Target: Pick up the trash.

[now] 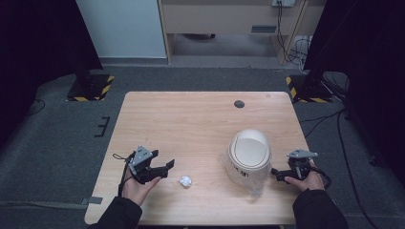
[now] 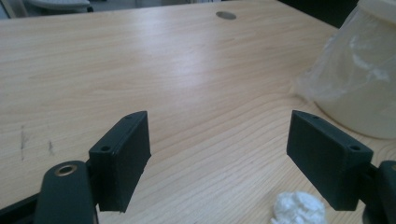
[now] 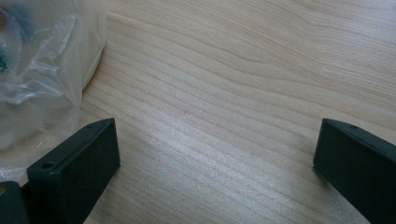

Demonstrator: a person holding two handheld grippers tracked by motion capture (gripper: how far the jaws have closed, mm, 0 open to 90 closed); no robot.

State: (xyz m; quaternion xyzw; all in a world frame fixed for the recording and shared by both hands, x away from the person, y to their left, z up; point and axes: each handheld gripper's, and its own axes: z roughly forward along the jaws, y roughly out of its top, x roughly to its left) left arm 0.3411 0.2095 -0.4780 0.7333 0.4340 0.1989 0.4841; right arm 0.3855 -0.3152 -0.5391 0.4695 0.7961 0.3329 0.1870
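Two open tools are held low over the tabletop (image 1: pixel 191 114), one beside a paper wad, one beside a bin.

An approach step is judged to be in hand: the left tool (image 1: pixel 165 171), jaws spread wide and empty, is aimed at the crumpled white paper wad (image 1: pixel 185 181) lying near it at the near edge. The right tool (image 1: pixel 276 172), jaws likewise apart, is set just right of the cream, dome-lidded bin (image 1: pixel 248 157), whose thin clear liner (image 3: pixel 42 70) is creased and possibly touched. Next, the soft wad would need to be straddled and pinched lightly on the smooth wood-grain surface.
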